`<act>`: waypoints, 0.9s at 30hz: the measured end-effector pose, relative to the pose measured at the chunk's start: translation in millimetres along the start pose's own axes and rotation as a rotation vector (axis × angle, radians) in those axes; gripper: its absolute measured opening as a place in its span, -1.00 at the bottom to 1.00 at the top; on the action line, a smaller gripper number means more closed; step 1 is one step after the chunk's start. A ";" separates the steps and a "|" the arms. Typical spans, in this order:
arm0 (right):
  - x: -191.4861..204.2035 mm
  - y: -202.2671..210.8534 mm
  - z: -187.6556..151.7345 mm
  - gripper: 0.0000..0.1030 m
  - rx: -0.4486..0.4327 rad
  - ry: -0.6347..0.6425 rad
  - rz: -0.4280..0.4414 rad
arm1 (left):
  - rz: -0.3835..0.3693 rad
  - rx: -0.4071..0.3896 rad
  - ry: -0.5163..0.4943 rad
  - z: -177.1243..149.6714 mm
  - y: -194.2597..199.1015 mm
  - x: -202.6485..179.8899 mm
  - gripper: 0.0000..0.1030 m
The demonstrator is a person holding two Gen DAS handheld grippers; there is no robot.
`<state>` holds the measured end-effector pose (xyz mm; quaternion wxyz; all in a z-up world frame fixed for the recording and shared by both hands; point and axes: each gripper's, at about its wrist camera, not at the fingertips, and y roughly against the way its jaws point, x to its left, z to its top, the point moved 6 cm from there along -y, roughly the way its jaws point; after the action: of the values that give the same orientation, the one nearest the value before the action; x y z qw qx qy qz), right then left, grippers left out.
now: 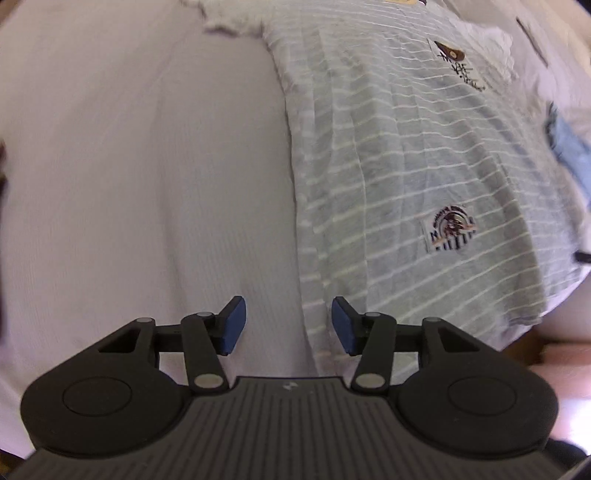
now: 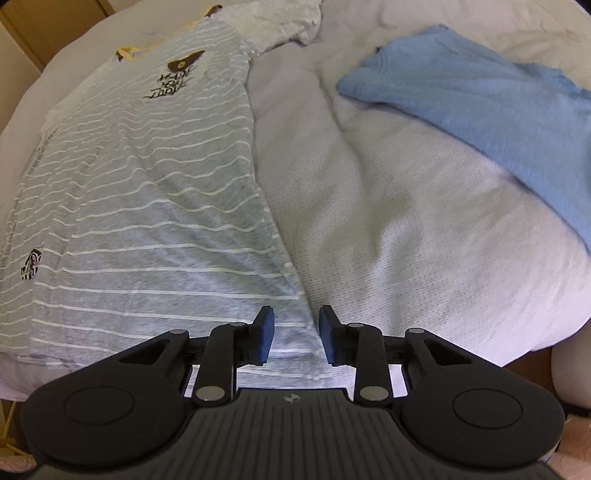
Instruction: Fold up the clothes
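Left wrist: striped shirt (image 1: 406, 177) edge between open left gripper (image 1: 288, 325) pads.

Striped shirt (image 2: 147, 206): soft knit cloth, matt. Bedsheet (image 2: 388, 240): textured woven cloth. Gripper (image 2: 295, 334) body: matt plastic.

A bedroom at home, as far as I can see from both wrist cameras.

I am looking down on a bed (image 2: 406, 229) covered in a soft, rumpled white textured bedspread (image 1: 147, 184), its edge curving away at the bottom right. Everyday clothes lie spread on it: a grey striped T-shirt (image 2: 147, 206) with printed patches and a light blue T-shirt (image 2: 480, 99). Pale wooden panelling (image 2: 44, 29), like a wardrobe or door, shows at the top left of the right view.
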<state>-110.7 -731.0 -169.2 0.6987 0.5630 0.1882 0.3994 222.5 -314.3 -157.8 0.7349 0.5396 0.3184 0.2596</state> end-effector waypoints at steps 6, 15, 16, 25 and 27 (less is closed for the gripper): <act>6.7 -9.9 -3.5 -1.00 0.065 -0.028 -0.010 | -0.088 0.037 -0.032 -11.4 -10.9 -10.0 -1.00; 0.2 18.1 0.9 -1.00 0.047 0.100 -0.168 | -0.073 0.024 -0.078 -18.6 4.8 4.0 -1.00; 2.2 17.8 1.3 -1.00 0.043 0.103 -0.168 | -0.076 0.028 -0.073 -19.1 3.3 1.1 -1.00; 29.0 31.2 6.2 -0.56 -0.023 0.128 -0.207 | -0.051 0.055 -0.078 -23.1 15.0 -2.3 -0.89; 42.6 37.9 11.7 -0.38 -0.053 0.145 -0.191 | -0.037 0.006 -0.032 -7.4 24.1 8.5 -0.79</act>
<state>-89.5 -703.8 -122.2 0.7328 0.4934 0.2803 0.3755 221.8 -296.7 -137.8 0.7428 0.5400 0.3174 0.2363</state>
